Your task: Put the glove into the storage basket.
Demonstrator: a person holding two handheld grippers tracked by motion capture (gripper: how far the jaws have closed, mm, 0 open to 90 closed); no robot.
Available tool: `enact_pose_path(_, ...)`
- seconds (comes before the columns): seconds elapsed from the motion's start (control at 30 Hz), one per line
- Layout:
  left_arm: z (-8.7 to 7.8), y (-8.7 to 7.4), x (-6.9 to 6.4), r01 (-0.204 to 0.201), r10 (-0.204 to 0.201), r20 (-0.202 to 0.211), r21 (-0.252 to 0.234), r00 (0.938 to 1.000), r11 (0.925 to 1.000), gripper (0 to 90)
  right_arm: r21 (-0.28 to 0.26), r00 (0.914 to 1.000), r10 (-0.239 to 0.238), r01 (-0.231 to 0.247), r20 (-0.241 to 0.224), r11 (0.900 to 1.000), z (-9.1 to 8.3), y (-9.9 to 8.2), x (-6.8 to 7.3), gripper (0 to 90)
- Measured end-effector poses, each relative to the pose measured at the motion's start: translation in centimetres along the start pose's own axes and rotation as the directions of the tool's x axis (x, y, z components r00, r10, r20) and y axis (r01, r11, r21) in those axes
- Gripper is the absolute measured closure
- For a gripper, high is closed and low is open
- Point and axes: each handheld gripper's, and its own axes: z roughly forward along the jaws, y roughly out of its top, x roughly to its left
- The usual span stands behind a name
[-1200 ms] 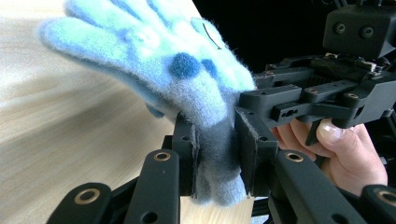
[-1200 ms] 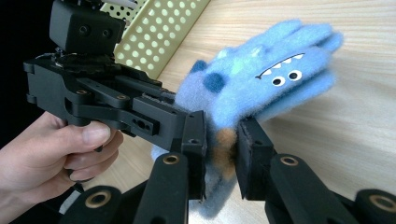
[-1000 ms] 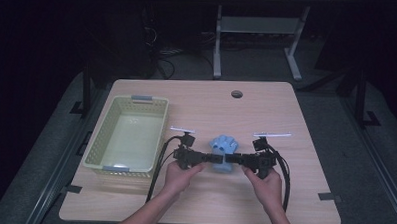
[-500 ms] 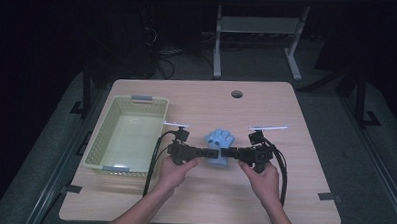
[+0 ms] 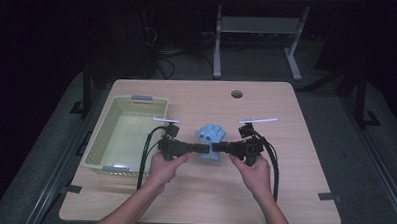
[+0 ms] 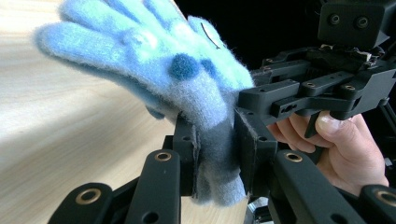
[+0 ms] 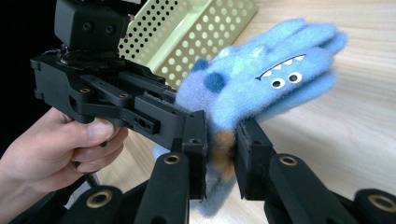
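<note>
A fuzzy blue glove (image 5: 210, 134) with a monster face (image 7: 280, 79) is held above the table's middle. My left gripper (image 5: 199, 148) comes in from the left and is shut on the glove's cuff (image 6: 215, 154). My right gripper (image 5: 217, 149) comes in from the right and is shut on the same cuff (image 7: 220, 149), facing the left one. The glove's fingers point away from the person, towards the table's far side. In each gripper view the other gripper and the hand holding it sit close behind the glove.
A pale green perforated basket (image 5: 101, 133) stands on the table's left part, close to the left hand. The wooden table (image 5: 283, 195) has a round hole (image 5: 236, 94) near its far edge. Black cables (image 5: 146, 150) trail from both grippers.
Both grippers and the glove have shifted a little away from the person and lifted slightly. The glove stays pinched between them.
</note>
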Motion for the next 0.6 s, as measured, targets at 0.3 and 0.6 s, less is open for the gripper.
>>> enact_pose_path(0.3, -1.6, 0.2, 0.1, -0.007, 0.007, -0.016, -0.012, 0.9999, 0.9999, 71.0, 0.010, 0.9998, -0.008, 0.009, -0.018, 0.9999, 1.1, 0.8, 0.9, 75.8)
enact_pose_path(0.6, -3.2, 0.3, 0.5, -0.013, 0.012, -0.025, -0.025, 0.9996, 0.9996, 71.1, 0.019, 0.9989, -0.036, 0.036, -0.029, 0.9992, 2.3, 1.7, 1.8, 75.9)
